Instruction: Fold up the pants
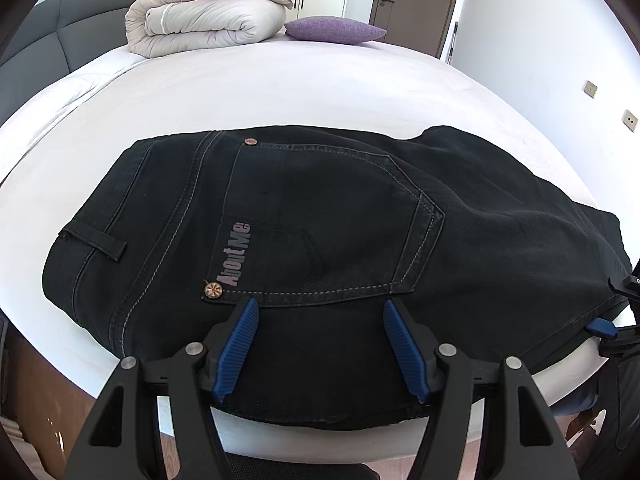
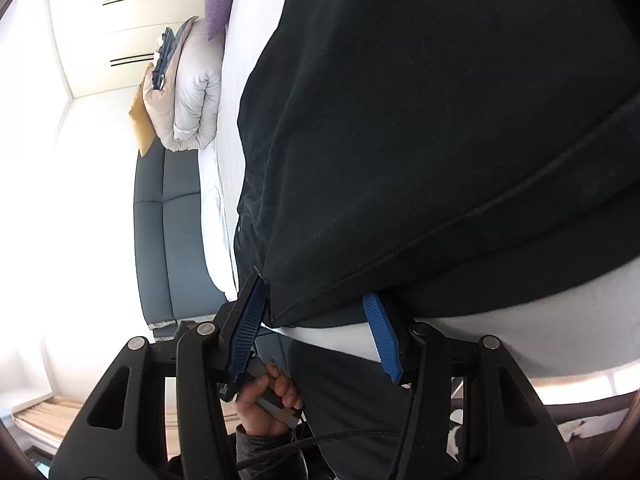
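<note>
Black jeans (image 1: 320,216) lie folded on the white bed (image 1: 280,84), back pocket up, waistband at the left, legs running off to the right. My left gripper (image 1: 318,308) is open just above the near edge of the jeans, below the pocket. My right gripper (image 2: 314,292) is open, turned on its side, with the hem edge of the jeans (image 2: 400,140) between its blue fingers (image 2: 382,336) at the bed's near edge. It also shows at the right edge of the left wrist view (image 1: 612,320).
A rolled beige duvet (image 1: 204,20) and a purple pillow (image 1: 336,30) lie at the far side of the bed. A dark grey headboard (image 1: 52,36) stands at the left. A door (image 1: 416,0) and a white wall stand behind.
</note>
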The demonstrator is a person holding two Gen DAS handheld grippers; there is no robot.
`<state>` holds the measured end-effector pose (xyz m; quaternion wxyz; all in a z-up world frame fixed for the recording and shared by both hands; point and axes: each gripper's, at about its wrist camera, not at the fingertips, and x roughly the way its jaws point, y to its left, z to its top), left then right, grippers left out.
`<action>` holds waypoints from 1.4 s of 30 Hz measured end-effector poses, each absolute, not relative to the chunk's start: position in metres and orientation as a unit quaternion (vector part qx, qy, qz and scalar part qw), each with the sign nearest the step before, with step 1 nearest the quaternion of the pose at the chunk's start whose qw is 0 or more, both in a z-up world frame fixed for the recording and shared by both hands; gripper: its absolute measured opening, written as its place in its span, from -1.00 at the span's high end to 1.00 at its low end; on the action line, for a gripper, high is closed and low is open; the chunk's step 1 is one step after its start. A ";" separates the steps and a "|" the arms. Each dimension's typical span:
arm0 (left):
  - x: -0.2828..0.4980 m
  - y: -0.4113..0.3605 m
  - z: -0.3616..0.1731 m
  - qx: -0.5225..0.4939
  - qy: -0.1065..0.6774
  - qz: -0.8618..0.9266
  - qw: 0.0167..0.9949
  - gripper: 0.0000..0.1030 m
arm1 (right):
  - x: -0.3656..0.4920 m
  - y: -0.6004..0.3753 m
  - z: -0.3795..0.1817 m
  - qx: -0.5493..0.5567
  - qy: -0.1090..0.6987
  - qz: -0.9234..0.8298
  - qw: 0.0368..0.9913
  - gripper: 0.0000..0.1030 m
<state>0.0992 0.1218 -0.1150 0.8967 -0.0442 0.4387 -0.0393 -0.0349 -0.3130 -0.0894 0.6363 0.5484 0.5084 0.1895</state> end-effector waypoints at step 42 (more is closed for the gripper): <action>0.150 0.002 -0.121 0.023 0.446 -0.145 0.883 -0.34 | -0.028 -0.426 -0.099 0.540 0.446 0.151 0.698 0.89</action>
